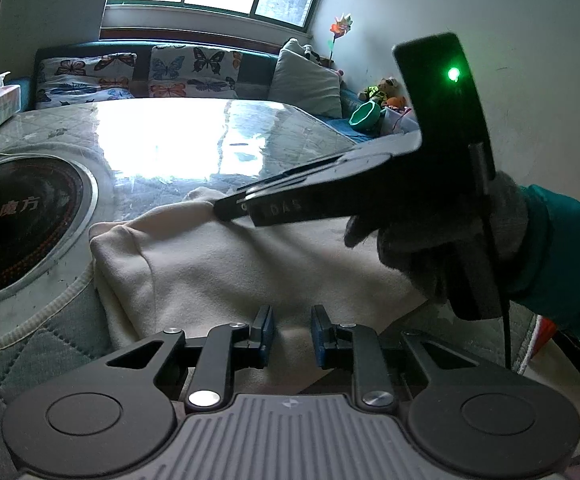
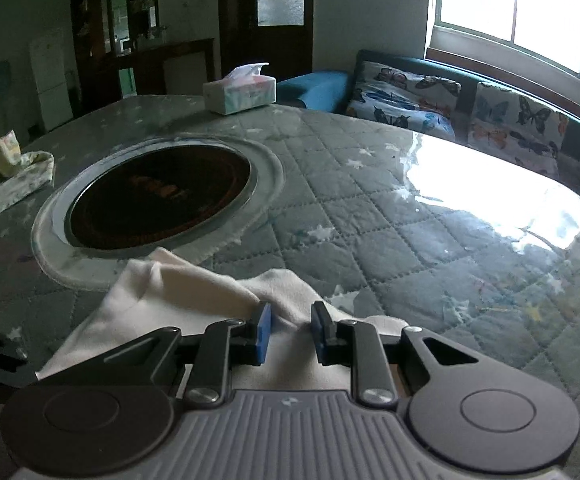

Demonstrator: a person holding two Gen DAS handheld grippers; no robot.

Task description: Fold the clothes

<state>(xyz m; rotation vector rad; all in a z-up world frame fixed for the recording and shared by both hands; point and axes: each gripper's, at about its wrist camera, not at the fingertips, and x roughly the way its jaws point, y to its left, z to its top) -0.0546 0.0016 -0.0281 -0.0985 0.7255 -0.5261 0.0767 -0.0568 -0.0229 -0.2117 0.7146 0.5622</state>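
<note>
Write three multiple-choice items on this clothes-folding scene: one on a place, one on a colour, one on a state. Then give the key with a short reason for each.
1. Where does the tissue box stand?
A. on the sofa
B. on the quilted table, beyond the round dark cooktop
C. on the cream garment

2. What colour are the pads on the gripper fingers?
A. red
B. green
C. blue

3. How do the jaws of the left gripper stand?
A. apart, over the cream garment
B. shut on the tissue box
C. shut on a cushion

Key:
1 B, the right wrist view shows the box at the table's far edge past the cooktop.
2 C, both wrist views show blue pads.
3 A, a gap shows between the fingers, with cream cloth below; the right gripper also stands open at the cloth's edge.
</note>
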